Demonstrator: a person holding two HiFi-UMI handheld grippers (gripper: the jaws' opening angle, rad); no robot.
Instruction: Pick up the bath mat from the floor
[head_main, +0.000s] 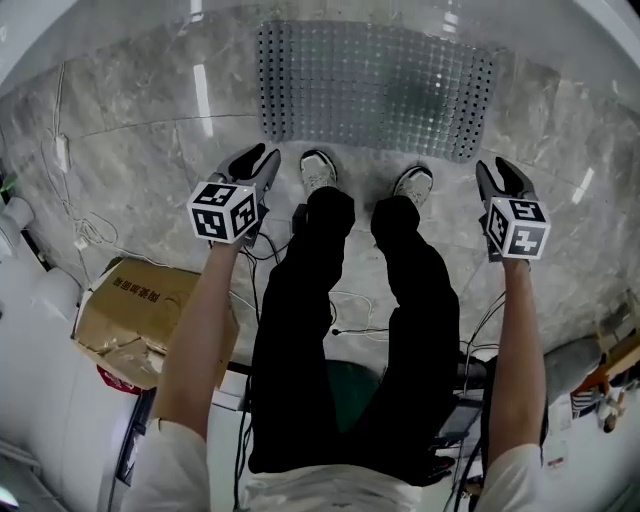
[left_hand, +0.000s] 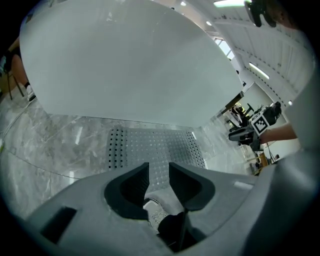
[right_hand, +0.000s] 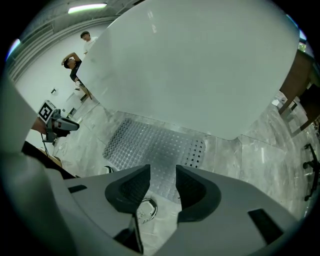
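The grey marble floor fills the scene, and the translucent, hole-dotted bath mat lies flat on it at the foot of a broad white curved surface, just ahead of the person's two white shoes. A cardboard box sits on the floor to the person's left. The left gripper and right gripper hang outside the legs, near the mat's near corners without touching it, each with its jaws apart and nothing between them.
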